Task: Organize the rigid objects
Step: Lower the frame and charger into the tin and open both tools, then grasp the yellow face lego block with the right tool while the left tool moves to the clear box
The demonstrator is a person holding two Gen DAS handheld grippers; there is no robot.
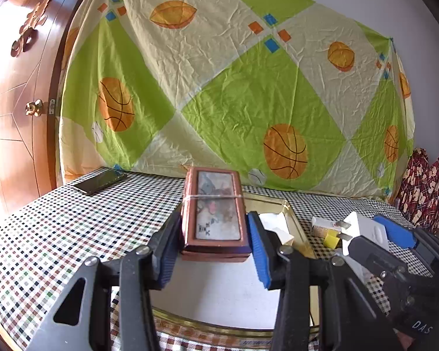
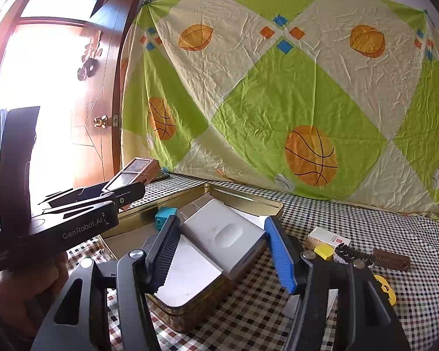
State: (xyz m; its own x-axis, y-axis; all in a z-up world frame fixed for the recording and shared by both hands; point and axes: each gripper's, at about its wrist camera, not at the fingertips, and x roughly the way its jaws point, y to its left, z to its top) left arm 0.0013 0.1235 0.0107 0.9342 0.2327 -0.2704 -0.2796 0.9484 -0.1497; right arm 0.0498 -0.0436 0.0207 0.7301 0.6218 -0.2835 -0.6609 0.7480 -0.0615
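1. The left gripper (image 1: 215, 242) is clamped on a brown box (image 1: 215, 210), held above the gold tin (image 1: 295, 222) on the checked cloth (image 1: 58, 234)
2. The right gripper (image 2: 222, 245) is clamped on a white charger (image 2: 219, 234), over the tin's right edge
3. A teal brick (image 2: 164, 216) lies inside the tin, at its far left
4. A yellow block (image 2: 324, 251), a small carton (image 2: 327, 238) and a brown comb (image 2: 392, 259) lie right of the tin
5. A phone (image 1: 99, 181) lies far left

One tin tray (image 2: 243, 201), one phone (image 1: 99, 182), one brown box (image 1: 215, 207), one white charger (image 2: 224, 235).
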